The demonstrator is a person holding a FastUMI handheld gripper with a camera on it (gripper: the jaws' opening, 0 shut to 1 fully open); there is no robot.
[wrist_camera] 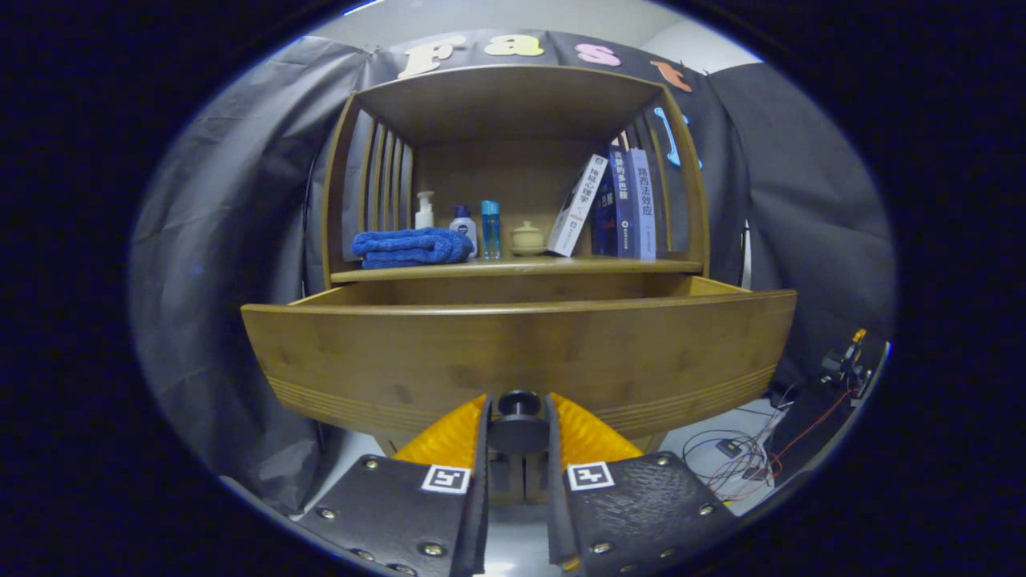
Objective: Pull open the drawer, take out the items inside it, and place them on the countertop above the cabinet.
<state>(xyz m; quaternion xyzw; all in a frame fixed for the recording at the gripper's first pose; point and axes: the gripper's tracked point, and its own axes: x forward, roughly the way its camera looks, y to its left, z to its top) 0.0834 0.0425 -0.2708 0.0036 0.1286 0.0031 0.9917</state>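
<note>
A wooden drawer [513,353] stands pulled out from the wooden cabinet, its broad front panel facing me. A dark round knob [519,417] sits low on that panel. My gripper [519,413] has one finger on each side of the knob and both press on it. The drawer's inside is hidden behind the front panel. Just above the drawer runs the countertop [513,268], with a folded blue towel [411,247] lying at its left.
On the countertop behind the towel stand a white pump bottle [424,210], a white bottle with a blue cap [462,227], a blue bottle [490,229], a small lidded jar [527,238] and three books [617,204]. Cables and a small device [745,453] lie at right, below the drawer.
</note>
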